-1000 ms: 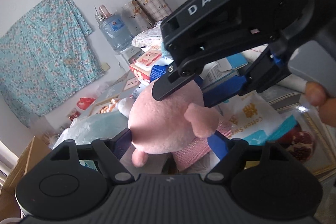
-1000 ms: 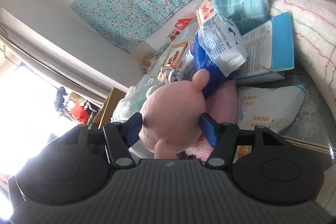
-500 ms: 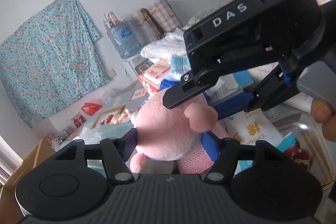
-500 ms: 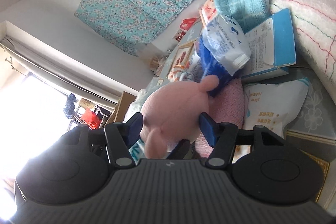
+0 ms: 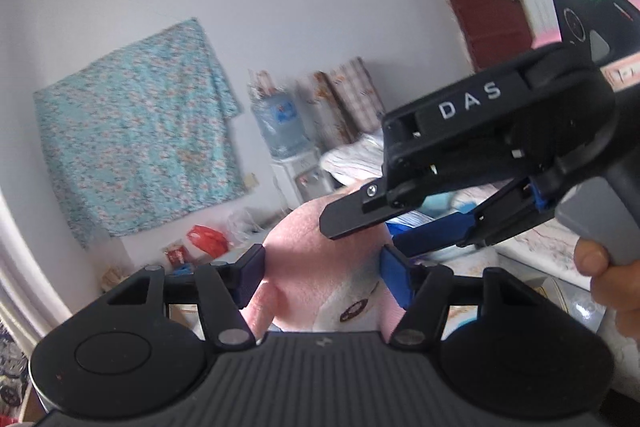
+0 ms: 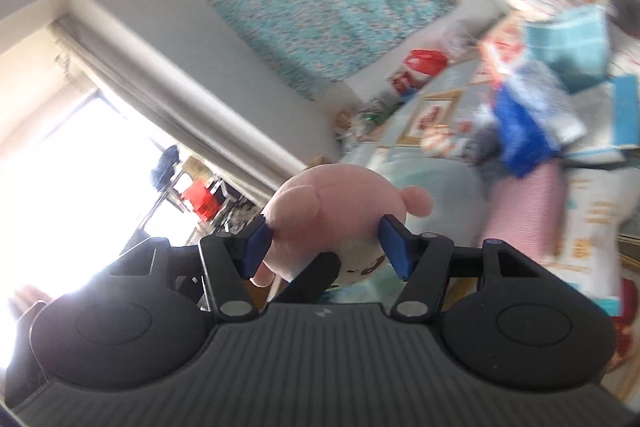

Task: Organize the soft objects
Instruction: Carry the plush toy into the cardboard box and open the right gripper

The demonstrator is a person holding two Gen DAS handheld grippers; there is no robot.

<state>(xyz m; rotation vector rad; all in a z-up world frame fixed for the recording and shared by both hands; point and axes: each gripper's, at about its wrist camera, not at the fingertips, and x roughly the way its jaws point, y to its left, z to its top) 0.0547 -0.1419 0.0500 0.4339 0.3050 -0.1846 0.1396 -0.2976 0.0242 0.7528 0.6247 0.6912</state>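
1. The left gripper (image 5: 322,269) points slightly downward toward the far wall, its 2 blue pads (image 5: 394,281) on either side of a round pink plush toy with a white face patch (image 5: 320,267). Its jaws are closing at this moment and the pads press into the plush on both sides.
2. The right gripper (image 6: 326,247) is rolled, so the room tilts in its view. It points a little below level, with its blue pads (image 6: 394,251) pressing the same pink toy (image 6: 336,211) from both sides, at a middling width.
3. In the left view the right gripper's black body marked "DAS" crosses from the right, its black finger lying across the top of the toy. A hand (image 5: 608,279) grips its grey handle at the right edge.
4. The toy hangs in the air between the 2 grippers, clear of the cluttered table (image 6: 448,95) of packets and boxes behind it.
5. Compared with 1 second ago, the toy has been lifted off the pink knitted cloth (image 6: 528,211), which lies on the table to the right.
6. Both views now show more wall, with the turquoise floral cloth (image 5: 140,131) hanging there and a blue water bottle (image 5: 280,127) on its dispenser beside it, and the background is blurred.
7. The left jaws stand narrower than 1 second ago.
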